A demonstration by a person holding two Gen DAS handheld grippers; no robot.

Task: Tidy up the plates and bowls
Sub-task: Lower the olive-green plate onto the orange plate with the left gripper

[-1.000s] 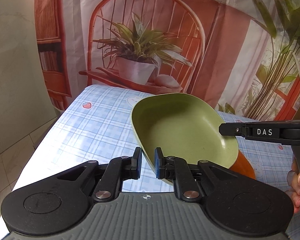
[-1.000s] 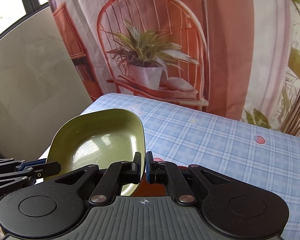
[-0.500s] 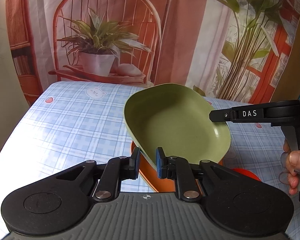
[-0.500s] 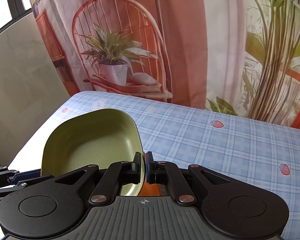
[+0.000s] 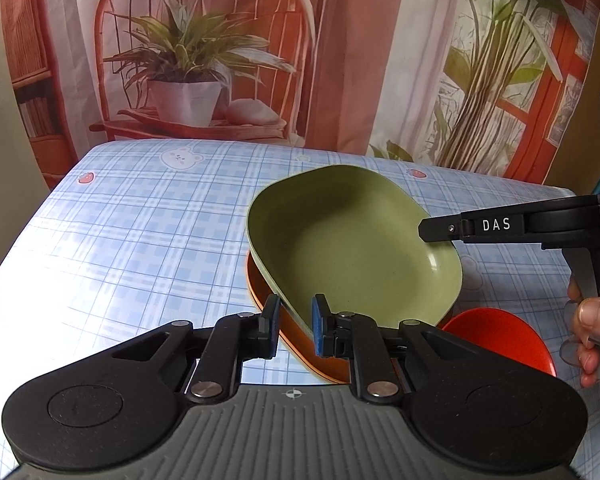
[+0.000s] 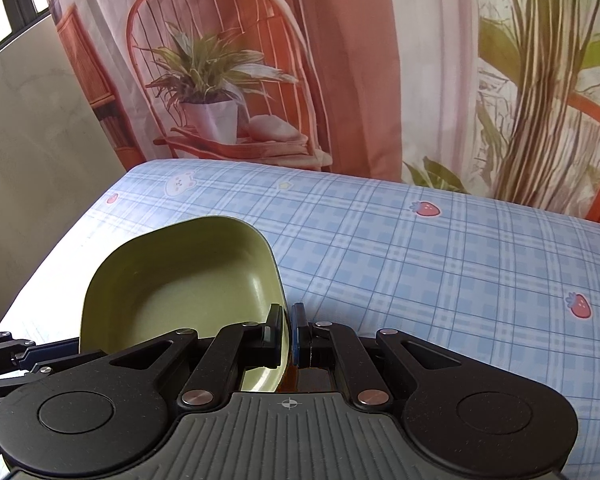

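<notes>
2 hand-held grippers, left [image 5: 295, 322] and right [image 6: 287, 330], each clamping the green bowl's [image 5: 352, 248] rim (opposite edges), above an orange dish [image 5: 296, 334]

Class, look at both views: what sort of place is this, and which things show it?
Probably a staged home dining corner, not a real kitchen. A table under a blue checked cloth holds a green bowl over orange dishes, and behind hangs a printed backdrop of a chair and potted plant.

So I've got the bowl [image 5: 352, 248] sitting right over a plate [image 5: 296, 336] on the table [image 5: 140, 232], another plate [image 5: 504, 332] just to its right, and the backdrop [image 5: 340, 60] hanging behind the table's far edge.
</notes>
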